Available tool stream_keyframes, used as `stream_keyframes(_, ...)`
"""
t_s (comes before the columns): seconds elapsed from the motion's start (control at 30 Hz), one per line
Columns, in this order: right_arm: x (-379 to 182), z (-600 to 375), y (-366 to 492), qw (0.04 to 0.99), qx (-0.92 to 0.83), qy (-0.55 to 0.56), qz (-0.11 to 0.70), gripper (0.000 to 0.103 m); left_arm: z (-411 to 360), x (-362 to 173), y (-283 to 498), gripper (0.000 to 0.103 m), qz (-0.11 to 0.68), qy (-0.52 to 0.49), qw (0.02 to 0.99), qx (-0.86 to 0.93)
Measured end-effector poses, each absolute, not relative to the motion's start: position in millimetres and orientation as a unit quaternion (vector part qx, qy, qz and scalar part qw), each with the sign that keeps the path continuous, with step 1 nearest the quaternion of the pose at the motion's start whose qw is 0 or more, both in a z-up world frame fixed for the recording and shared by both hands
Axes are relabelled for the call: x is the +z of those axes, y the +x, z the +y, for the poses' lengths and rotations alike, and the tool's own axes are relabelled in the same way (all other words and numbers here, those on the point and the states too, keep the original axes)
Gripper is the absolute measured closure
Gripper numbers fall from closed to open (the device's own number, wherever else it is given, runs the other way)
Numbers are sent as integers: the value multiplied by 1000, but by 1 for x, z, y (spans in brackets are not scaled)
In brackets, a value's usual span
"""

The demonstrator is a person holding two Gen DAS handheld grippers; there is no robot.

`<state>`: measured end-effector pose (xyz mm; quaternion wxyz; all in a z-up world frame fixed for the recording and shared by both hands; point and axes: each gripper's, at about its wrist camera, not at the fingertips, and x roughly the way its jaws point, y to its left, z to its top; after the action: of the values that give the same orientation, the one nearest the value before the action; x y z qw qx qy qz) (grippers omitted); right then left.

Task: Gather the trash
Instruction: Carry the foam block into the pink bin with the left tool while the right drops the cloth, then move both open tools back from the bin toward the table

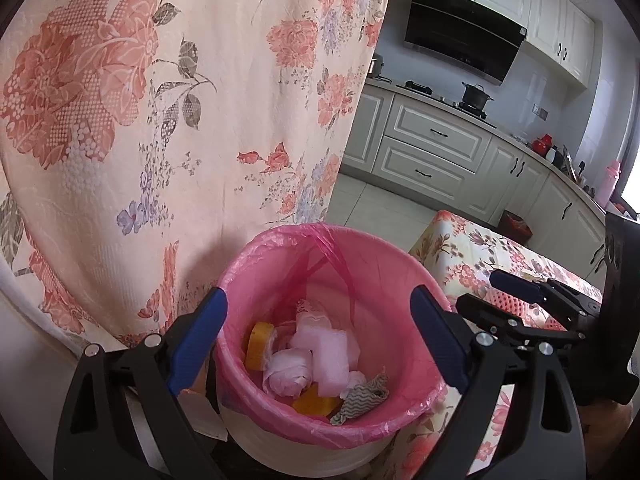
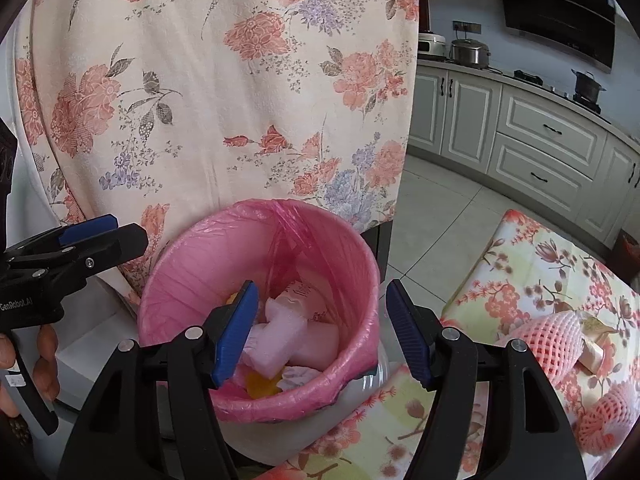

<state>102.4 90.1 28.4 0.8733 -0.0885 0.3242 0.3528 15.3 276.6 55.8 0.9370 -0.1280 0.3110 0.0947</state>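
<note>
- Left wrist view: blue-padded fingers (image 1: 200,344) of the left gripper (image 1: 320,340) stand wide apart, one on each side of the bin's mouth, with nothing between the pads.
- Directly ahead sits a white trash bin (image 1: 304,452) lined with a pink plastic bag (image 1: 384,420), its edge folded over the rim.
- Inside the bin lie crumpled white tissues (image 1: 320,352), two orange peel pieces (image 1: 256,346) and a grey wavy-patterned cloth scrap (image 1: 362,398).
- At the right of this view the right gripper (image 1: 516,300) appears from the side, above a floral tablecloth (image 1: 476,252).
- A floral curtain (image 1: 160,120) hangs behind the bin; kitchen cabinets (image 1: 436,136) and a black range hood (image 1: 464,28) stand beyond it.
- Right wrist view: the right gripper (image 2: 322,332) hovers over the bin's opening, jaws apart and empty.
- The same bin (image 2: 260,428) is below and ahead, the tissues (image 2: 288,344) and peel (image 2: 260,386) visible in it.
- On the tablecloth (image 2: 540,264) to the right lie two pink foam fruit nets (image 2: 556,340), outside the bin.
- At the left the left gripper (image 2: 104,236) shows side-on, held by a hand (image 2: 40,364); its body reads "GenRobot.AI". No other writing is legible.
</note>
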Motion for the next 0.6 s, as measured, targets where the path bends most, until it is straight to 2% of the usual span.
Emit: stream_keyframes(0.6, 26, -31, 81, 905, 279, -63, 315, 33, 218, 58, -1, 13, 310, -117, 941, 70)
